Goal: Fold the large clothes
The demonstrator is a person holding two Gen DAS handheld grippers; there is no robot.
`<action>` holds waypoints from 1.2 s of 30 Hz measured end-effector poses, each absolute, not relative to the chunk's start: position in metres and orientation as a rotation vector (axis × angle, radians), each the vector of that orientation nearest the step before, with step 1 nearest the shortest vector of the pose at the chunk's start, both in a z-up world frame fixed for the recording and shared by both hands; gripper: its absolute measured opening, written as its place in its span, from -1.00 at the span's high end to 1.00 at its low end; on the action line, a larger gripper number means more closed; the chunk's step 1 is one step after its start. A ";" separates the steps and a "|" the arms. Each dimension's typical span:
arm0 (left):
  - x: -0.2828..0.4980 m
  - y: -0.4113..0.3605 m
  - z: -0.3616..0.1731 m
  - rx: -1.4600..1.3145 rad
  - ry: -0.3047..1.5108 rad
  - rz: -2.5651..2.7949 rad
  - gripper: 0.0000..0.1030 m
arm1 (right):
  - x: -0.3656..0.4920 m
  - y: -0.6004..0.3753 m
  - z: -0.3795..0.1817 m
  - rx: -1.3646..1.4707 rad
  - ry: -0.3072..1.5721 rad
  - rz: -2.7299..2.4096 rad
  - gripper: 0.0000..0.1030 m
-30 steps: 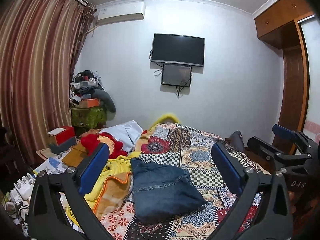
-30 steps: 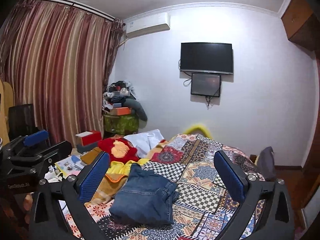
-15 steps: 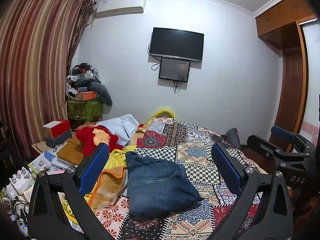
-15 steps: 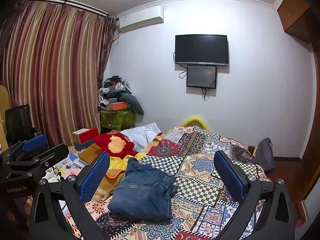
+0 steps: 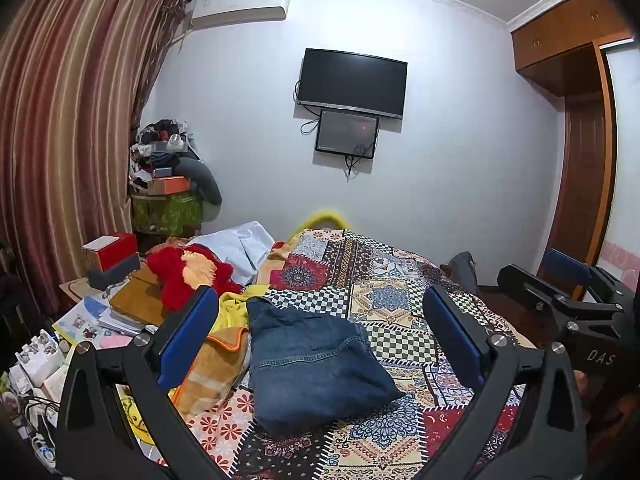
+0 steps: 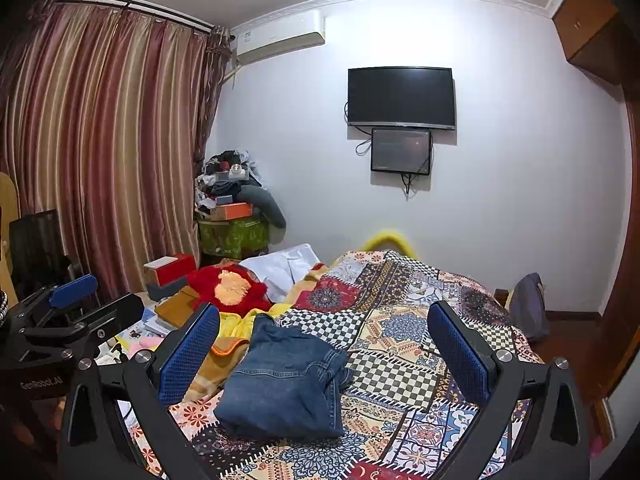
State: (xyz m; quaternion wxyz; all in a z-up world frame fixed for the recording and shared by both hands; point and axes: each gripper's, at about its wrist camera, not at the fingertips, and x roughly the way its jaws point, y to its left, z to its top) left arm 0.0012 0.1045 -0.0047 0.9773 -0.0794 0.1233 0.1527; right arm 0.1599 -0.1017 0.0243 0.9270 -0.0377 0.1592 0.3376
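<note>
jeans (image 5: pixel 316 360) folded, on bed (image 5: pixel 400 320) near its L edge | L tongs (image 5: pixel 320 336) apart, empty | R tongs (image 6: pixel 324 344) apart, empty | both held clear above; fold looks done

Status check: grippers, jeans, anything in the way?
Left gripper open, empty. Right gripper open, empty. Jeans folded on the bed, untouched. Orange blanket beside them; nothing between grippers and jeans.
</note>
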 end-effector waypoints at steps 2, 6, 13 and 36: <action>0.001 0.105 -0.005 -0.159 0.249 0.307 -1.00 | 0.160 -0.102 0.024 -0.078 0.327 0.692 -1.00; 0.001 0.104 -0.005 -0.159 0.249 0.308 -1.00 | 0.160 -0.101 0.025 -0.069 0.332 0.690 -1.00; 0.002 0.105 -0.005 -0.161 0.254 0.304 -0.99 | 0.161 -0.100 0.027 -0.053 0.346 0.689 -1.00; 0.002 0.109 -0.003 -0.151 0.255 0.260 -1.00 | 0.161 -0.098 0.027 -0.031 0.353 0.685 -1.00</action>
